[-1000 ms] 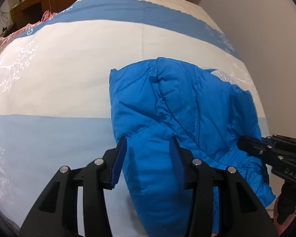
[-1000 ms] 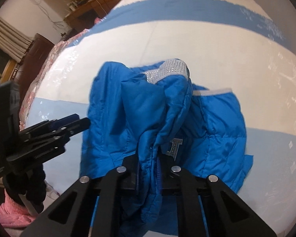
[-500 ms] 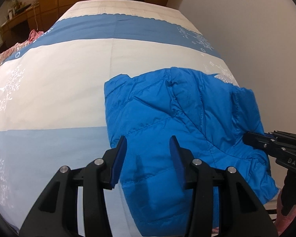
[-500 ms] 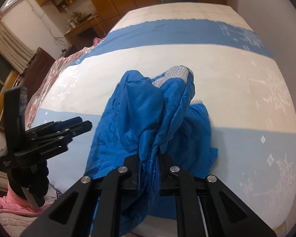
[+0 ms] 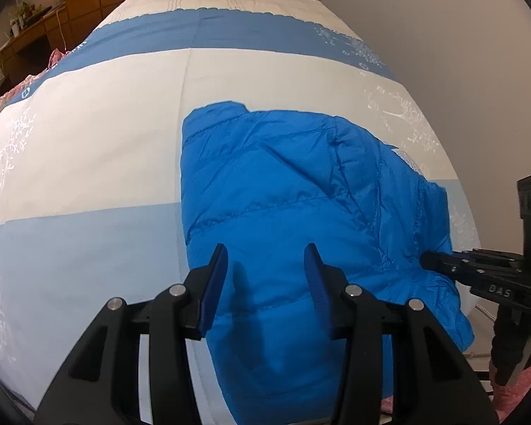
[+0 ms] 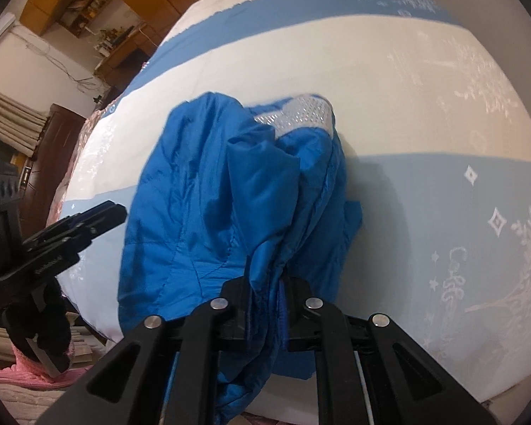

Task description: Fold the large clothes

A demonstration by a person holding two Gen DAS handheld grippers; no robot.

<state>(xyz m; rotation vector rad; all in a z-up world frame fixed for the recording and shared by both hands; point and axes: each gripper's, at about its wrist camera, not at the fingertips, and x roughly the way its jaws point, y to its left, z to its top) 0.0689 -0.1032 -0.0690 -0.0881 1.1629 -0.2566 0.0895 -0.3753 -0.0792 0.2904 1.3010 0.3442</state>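
Blue padded jacket [image 5: 301, 212] spread on a bed with a striped cover [image 5: 88, 141].

In the left wrist view, the jacket fills the centre and lower right of the frame; the left gripper [image 5: 265, 283] is held above it, its blue pads apart with nothing between them. In the right wrist view, the right gripper [image 6: 265, 304] is clamped on a bunched fold of the jacket at bottom centre, and a silver sparkly trim [image 6: 301, 113] is seen above centre.

A bed [image 5: 88, 134] carries everything here, spread with a sheet [image 6: 424, 113] banded in dark blue, cream and pale blue, with white snowflake and branch prints toward its edges. A bright blue quilted jacket [image 5: 283, 212] lies directly on it, crumpled across the cream and pale blue bands, its lower part hanging over the near edge.
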